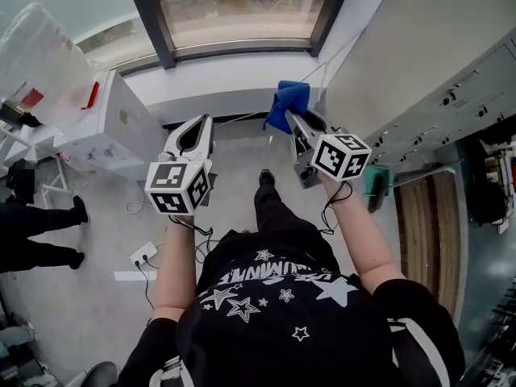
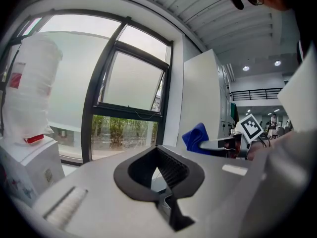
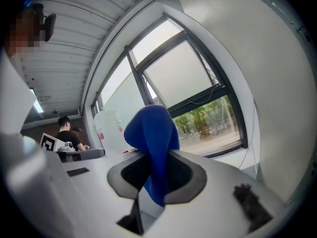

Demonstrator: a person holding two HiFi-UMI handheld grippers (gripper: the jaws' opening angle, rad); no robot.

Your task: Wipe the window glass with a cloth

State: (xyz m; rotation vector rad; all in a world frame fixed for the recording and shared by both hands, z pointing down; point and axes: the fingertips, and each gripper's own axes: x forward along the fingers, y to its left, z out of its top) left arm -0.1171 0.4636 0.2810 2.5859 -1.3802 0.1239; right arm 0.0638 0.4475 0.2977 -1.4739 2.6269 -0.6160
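Two hand-held grippers [image 1: 196,129] [image 1: 293,119], one cloth [image 1: 287,100]

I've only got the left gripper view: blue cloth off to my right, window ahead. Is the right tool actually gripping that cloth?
Observer: Yes. The right gripper view shows the blue cloth clamped between the jaws of the right tool, bunched up above them.
Operator: Is it touching the glass?
Observer: Apparently not. In the head view the cloth is held low, in front of the white wall beneath the window glass.
Operator: Anything on the floor near the feet?
Observer: A white power strip lies on the floor at the person's left.
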